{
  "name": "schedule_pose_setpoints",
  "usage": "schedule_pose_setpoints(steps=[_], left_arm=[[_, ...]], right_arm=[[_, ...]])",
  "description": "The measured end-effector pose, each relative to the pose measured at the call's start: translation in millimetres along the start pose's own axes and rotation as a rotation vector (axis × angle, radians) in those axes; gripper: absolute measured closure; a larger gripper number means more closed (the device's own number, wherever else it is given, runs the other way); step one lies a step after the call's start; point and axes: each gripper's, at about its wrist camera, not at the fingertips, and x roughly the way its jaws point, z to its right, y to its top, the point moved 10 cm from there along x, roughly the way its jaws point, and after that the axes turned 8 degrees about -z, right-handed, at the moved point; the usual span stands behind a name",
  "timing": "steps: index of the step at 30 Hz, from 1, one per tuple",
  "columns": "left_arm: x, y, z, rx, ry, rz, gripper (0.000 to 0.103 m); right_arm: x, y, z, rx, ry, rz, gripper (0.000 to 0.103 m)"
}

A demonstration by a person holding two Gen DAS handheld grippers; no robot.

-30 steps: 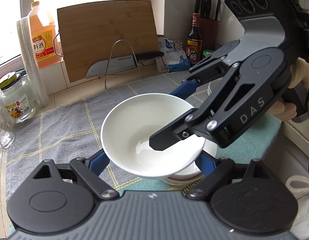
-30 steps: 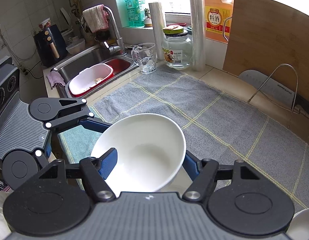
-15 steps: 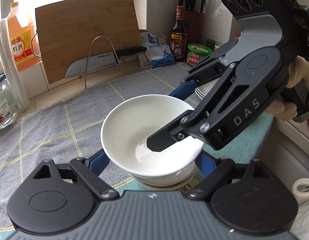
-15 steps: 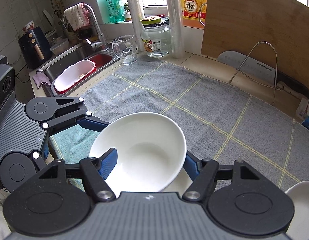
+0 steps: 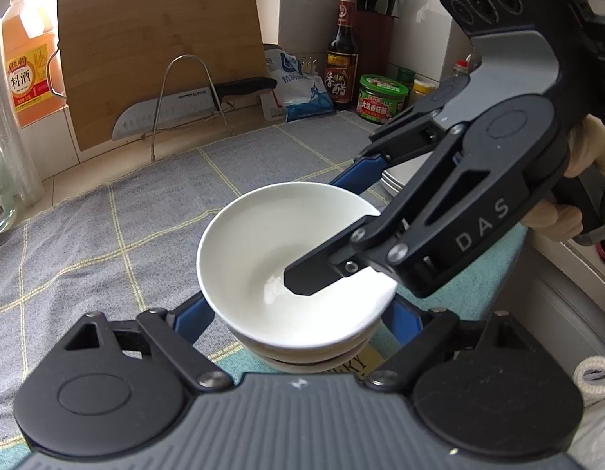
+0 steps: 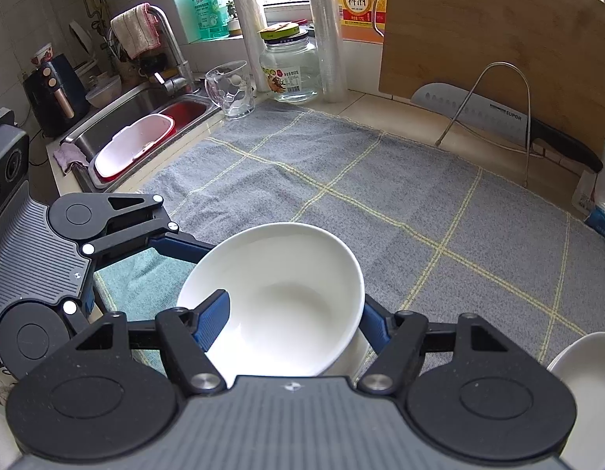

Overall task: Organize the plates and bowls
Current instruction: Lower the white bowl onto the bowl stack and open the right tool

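Observation:
A white bowl [image 5: 271, 250] sits nested on top of a stack of white bowls [image 5: 302, 358] on the towel-covered counter. My right gripper [image 6: 290, 321] has one finger [image 6: 212, 319] inside the bowl [image 6: 286, 293] and the other under its outer wall, pinching the near rim. In the left wrist view this gripper [image 5: 322, 231] comes in from the right. My left gripper [image 5: 298, 321] is open, with a blue finger [image 5: 192, 317] on each side of the stack; it also shows in the right wrist view [image 6: 177, 244].
A grey checked towel [image 6: 380, 196] covers the counter. Another white dish [image 6: 588, 384] lies at the right edge. A cutting board [image 5: 161, 58], knife [image 5: 192, 103], bottles and jars line the back wall. The sink [image 6: 145, 133] lies to the left.
The bowl has come down onto the stack and now sits nested on it. Both grippers have lowered and shifted with it, still in the same hold.

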Motion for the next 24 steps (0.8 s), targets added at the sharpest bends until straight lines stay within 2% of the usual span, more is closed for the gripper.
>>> schedule_pose_setpoints(steps=[15, 22, 23, 24], left_arm=[[4.1, -0.8, 1.0, 0.009, -0.006, -0.017, 0.012], [5.3, -1.7, 1.1, 0.016, -0.008, -0.027, 0.011], [4.6, -1.9, 1.7, 0.021, -0.004, -0.025, 0.011], [2.8, -2.0, 2.2, 0.028, -0.001, -0.018, 0.009]], right_arm=[[7.5, -5.1, 4.3, 0.024, -0.001, -0.006, 0.025], [9.9, -5.1, -1.2, 0.003, 0.008, -0.01, 0.013], [9.8, -5.1, -2.2, -0.003, 0.006, -0.01, 0.01], [9.4, -4.9, -1.8, -0.009, -0.009, -0.007, 0.0]])
